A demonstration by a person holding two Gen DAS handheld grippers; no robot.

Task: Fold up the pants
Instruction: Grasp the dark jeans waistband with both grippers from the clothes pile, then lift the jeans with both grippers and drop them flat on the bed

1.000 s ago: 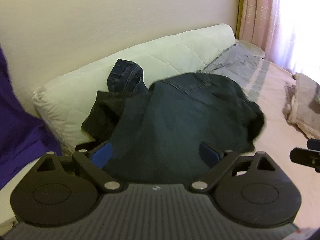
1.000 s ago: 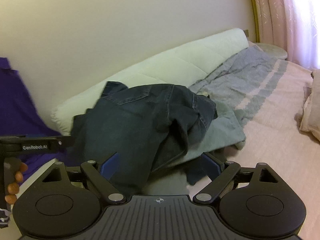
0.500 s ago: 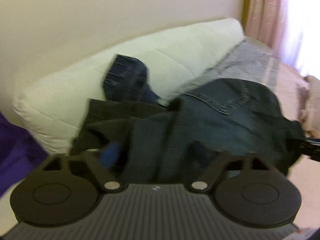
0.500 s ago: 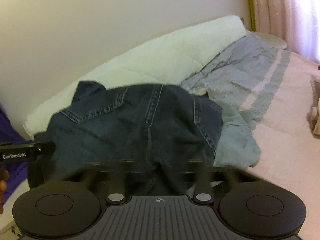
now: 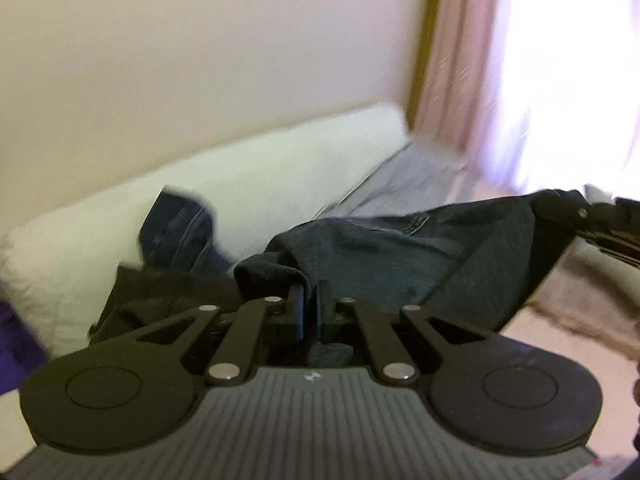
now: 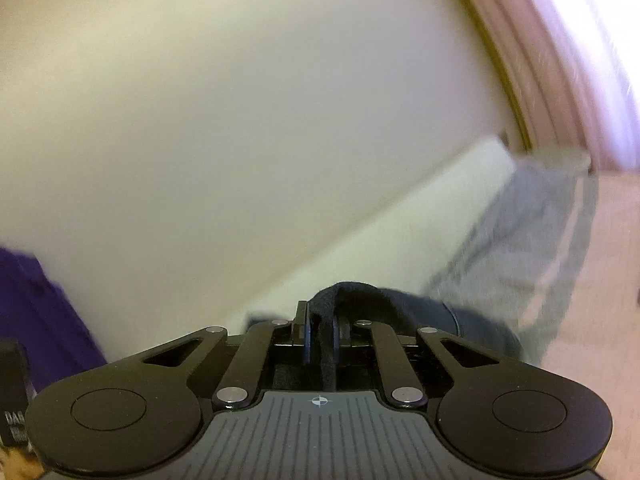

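Left claw (image 5: pixel 309 307): clenched on a fold of the dark jeans (image 5: pixel 384 256), denim pinched between its two fingers and bunched just ahead of them. From that grip the jeans stretch away to the right, lifted off the bed (image 5: pixel 560 344), up to the right claw (image 5: pixel 592 220), which shows at the far right edge with the cloth gathered at its tip. One cuffed leg end of the jeans lies ahead and to the left of the left claw, against the white pillow (image 5: pixel 280 168) along the wall (image 5: pixel 200 60).

Right claw (image 6: pixel 320 330): clenched on a thick doubled edge of the jeans (image 6: pixel 360 300); the fabric loops up over the fingertips and falls away to the right. Beyond it, a grey striped blanket (image 6: pixel 532 248) on the bed. Purple cloth (image 6: pixel 36 300) to its left. Both views blurred; finer detail unreadable.
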